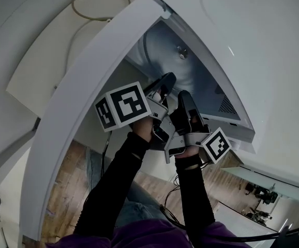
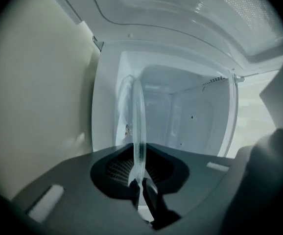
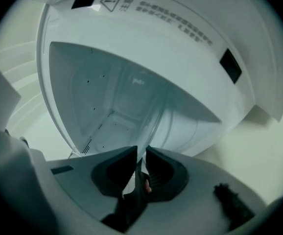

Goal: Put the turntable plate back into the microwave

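Note:
The clear glass turntable plate [image 2: 138, 126] stands on edge at the mouth of the open white microwave [image 1: 227, 35], its rim between both grippers. In the left gripper view, my left gripper [image 2: 138, 153] is shut on the rim, and the plate rises straight up from the jaws. My right gripper [image 3: 141, 153] has its jaws drawn in close on the thin glass edge [image 3: 158, 124]. From the head view, the left gripper [image 1: 167, 79] and right gripper [image 1: 184, 98] sit side by side at the cavity opening. The plate [image 1: 148, 50] shows there only as a faint arc.
The microwave door [image 1: 87, 102] hangs open at the left of my arms. The cavity's walls [image 2: 200, 116] have small vent holes. A looped cable [image 1: 92, 4] lies behind the door. Wood flooring [image 1: 66, 190] and dark cables [image 1: 173, 213] lie below.

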{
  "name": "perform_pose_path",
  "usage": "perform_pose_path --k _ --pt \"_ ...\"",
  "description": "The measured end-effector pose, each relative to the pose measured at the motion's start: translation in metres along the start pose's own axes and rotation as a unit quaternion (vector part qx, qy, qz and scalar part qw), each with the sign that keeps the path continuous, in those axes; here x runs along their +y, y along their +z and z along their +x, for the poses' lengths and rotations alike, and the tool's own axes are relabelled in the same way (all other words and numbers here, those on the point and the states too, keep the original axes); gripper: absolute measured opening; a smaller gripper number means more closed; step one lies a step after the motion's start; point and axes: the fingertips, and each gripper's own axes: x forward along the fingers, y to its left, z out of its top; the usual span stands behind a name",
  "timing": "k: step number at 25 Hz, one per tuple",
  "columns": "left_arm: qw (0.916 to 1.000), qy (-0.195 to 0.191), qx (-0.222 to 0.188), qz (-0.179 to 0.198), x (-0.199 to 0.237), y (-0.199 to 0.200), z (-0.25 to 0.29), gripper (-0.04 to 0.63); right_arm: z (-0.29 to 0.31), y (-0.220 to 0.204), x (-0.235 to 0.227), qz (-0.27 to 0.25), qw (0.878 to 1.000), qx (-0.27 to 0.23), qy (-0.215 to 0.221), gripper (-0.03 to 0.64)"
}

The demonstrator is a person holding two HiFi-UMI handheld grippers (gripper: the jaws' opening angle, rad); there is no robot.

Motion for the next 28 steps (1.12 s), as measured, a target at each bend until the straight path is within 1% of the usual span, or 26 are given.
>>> perform_pose_path --k 2,3,6,8,9,11,13,15,18,22,26,28 --pt "1.0000 0.003 0.002 0.004 0.000 0.001 -0.006 0.057 0.000 -0.001 0.000 0.001 1.000 -0.004 0.000 0.061" --pt "1.0000 0.003 0.002 0.003 0.000 0.000 -0.009 0.076 0.000 0.000 0.001 0.001 1.000 -0.005 -0.001 0.061" --pt "1.0000 0.004 0.001 -0.009 0.004 -0.001 -0.021 0.109 0.000 0.001 0.000 0.001 1.000 -0.009 -0.004 0.061" --pt "0.9999 0.005 -0.005 -0.009 0.005 -0.003 -0.029 0.109 0.000 0.001 -0.001 0.000 1.000 -0.011 -0.009 0.061" --pt "1.0000 0.002 -0.006 -0.003 0.004 -0.004 -0.031 0.098 0.000 0.002 -0.004 0.000 1.000 -0.012 -0.012 0.061" --pt "0.9999 -0.003 -0.003 0.013 0.002 -0.007 -0.031 0.021 -0.001 0.004 -0.009 0.005 1.000 -0.019 -0.018 0.061" --pt "0.9998 0.003 0.005 0.018 0.005 -0.010 -0.031 0.005 0.000 0.005 -0.012 0.009 0.999 -0.025 -0.020 0.061" --pt "0.9997 0.016 0.009 0.017 0.012 -0.010 -0.034 0.005 0.002 0.005 -0.010 0.006 1.000 -0.024 -0.020 0.061" --pt "0.9996 0.018 0.011 0.021 0.019 -0.011 -0.036 0.005 0.004 0.005 -0.013 0.004 0.999 -0.023 -0.024 0.061" --pt "0.9996 -0.003 0.019 0.020 0.017 -0.017 -0.034 0.005 0.006 0.006 -0.016 0.000 0.999 -0.024 -0.026 0.061" --pt "0.9991 -0.034 0.012 0.021 0.000 -0.018 -0.036 0.005 0.001 0.005 -0.010 -0.019 0.999 -0.019 -0.027 0.063" --pt "0.9989 -0.035 0.013 0.027 -0.006 -0.020 -0.038 0.005 -0.004 0.003 -0.007 -0.030 0.999 -0.016 -0.032 0.063"
